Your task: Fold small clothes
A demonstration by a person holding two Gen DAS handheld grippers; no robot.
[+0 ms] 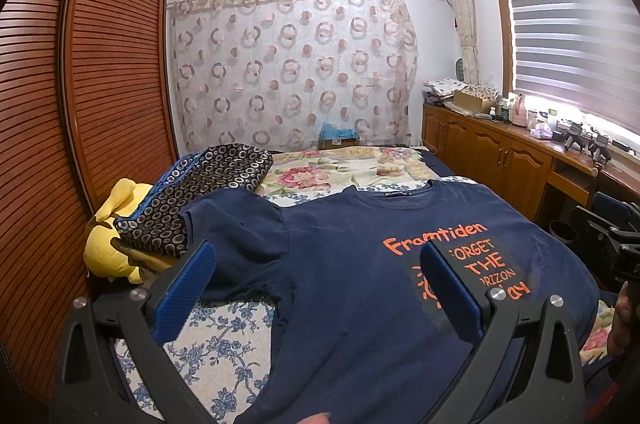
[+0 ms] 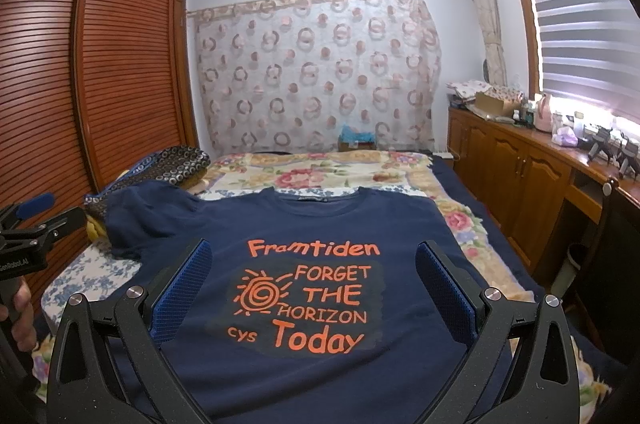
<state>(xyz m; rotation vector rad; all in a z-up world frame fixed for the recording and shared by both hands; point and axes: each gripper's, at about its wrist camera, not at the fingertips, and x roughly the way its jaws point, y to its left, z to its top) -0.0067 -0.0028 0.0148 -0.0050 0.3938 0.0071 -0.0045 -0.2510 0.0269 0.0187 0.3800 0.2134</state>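
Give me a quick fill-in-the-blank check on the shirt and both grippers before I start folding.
1. The navy T-shirt lies on the bed with its printed side facing ____.
2. The left gripper and the right gripper both have their jaws ____.
3. The lettering on the shirt is ____ in colour.
4. The yellow plush toy lies partly under a dark ____-patterned cloth.

Missing words: up; open; orange; circle
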